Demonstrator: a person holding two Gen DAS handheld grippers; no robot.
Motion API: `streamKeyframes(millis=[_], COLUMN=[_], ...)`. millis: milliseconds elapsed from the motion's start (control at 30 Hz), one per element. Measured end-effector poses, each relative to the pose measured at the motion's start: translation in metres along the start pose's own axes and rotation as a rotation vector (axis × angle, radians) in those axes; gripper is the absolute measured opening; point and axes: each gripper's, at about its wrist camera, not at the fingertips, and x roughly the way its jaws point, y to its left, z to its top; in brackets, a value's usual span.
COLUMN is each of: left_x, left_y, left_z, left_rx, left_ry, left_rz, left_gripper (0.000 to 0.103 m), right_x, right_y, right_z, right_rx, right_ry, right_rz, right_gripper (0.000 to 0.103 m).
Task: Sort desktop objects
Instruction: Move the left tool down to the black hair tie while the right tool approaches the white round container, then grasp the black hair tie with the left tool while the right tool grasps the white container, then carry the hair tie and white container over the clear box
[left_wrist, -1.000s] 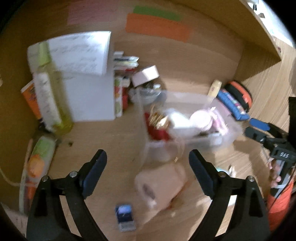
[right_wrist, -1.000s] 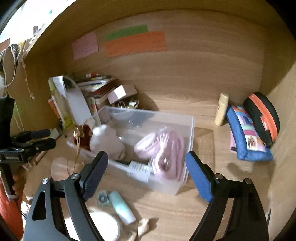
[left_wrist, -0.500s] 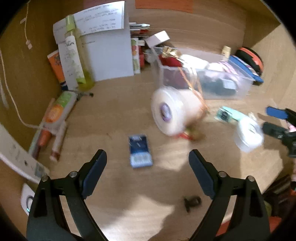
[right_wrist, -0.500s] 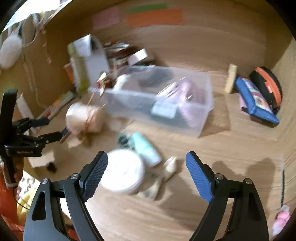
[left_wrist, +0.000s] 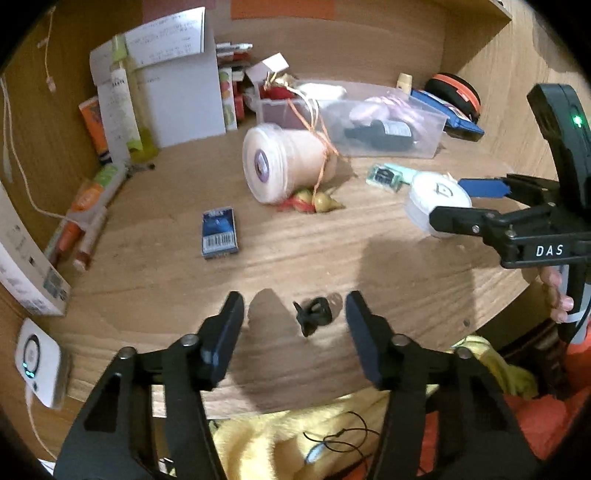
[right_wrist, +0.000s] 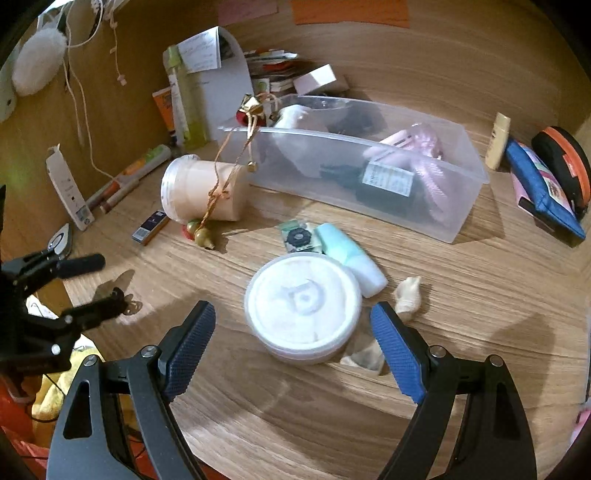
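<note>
Black clip (left_wrist: 313, 312) lies low in frame between the left gripper's (left_wrist: 295, 314) closing jaws; the right gripper (right_wrist: 293, 325) gapes wide around a white tub (right_wrist: 302, 302).

Setting: a home study nook, not a workplace. I am at a wooden desk (left_wrist: 332, 266) closed in by wooden panels at the back and left. Evidence follows. Coloured sticky notes (right_wrist: 351, 11) are stuck on the back panel, top of the frame. Books and leaflets (right_wrist: 273, 70) are stacked at upper centre beside a white paper folder (left_wrist: 184, 96). A clear plastic bin (right_wrist: 369, 177) holds personal oddments. A blue pencil pouch (right_wrist: 543, 192) and an orange-trimmed round case (right_wrist: 565, 158) lie at far right. Cosmetic tubes (left_wrist: 92, 199) lie along the left edge. A white fluffy item (right_wrist: 37, 59) hangs at upper left.
</note>
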Motion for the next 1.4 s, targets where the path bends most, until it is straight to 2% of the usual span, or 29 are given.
streamKeyframes(millis=[67, 233, 300, 367, 433, 633, 767, 833, 1133, 1400], left_x=[0.003, 0.002, 0.003, 0.003, 0.003, 0.003, 0.003, 0.001, -0.012, -0.015], left_y=[0.002, 0.003, 0.003, 0.001, 0.000, 0.001, 0.003, 0.006, 0.000, -0.009], left_z=[-0.002, -0.004, -0.004, -0.005, -0.005, -0.006, 0.001, 0.006, 0.047, 0.101], left_rx=[-0.011, -0.025, -0.021, -0.010, -0.006, -0.018, -0.036, -0.054, -0.059, -0.054], left_ry=[0.010, -0.019, -0.029, -0.037, -0.042, -0.052, -0.045, -0.052, -0.138, -0.216], left_rz=[-0.006, -0.008, 0.007, 0.013, 0.012, 0.014, 0.013, 0.001, -0.031, -0.078], left_gripper=[0.043, 0.032, 0.026, 0.023, 0.022, 0.022, 0.022, 0.022, 0.022, 0.022], right_x=[0.003, 0.010, 0.011, 0.010, 0.010, 0.009, 0.004, -0.002, -0.036, -0.056], right_y=[0.003, 0.006, 0.006, 0.006, 0.004, 0.004, -0.003, -0.004, -0.022, -0.056], right_z=[0.001, 0.002, 0.001, 0.001, 0.002, 0.001, 0.005, 0.007, 0.017, 0.036], right_rx=[-0.012, -0.017, -0.012, -0.015, -0.012, -0.016, 0.032, 0.028, 0.038, 0.059], right_ry=[0.001, 0.018, 0.011, 0.008, 0.006, -0.009, -0.021, -0.042, -0.131, -0.187], right_rz=[-0.014, -0.035, -0.049, -0.066, -0.067, -0.063, 0.004, -0.005, -0.028, -0.073], right_gripper=[0.084, 0.083, 0.078, 0.068, 0.063, 0.063, 0.063, 0.063, 0.063, 0.063])
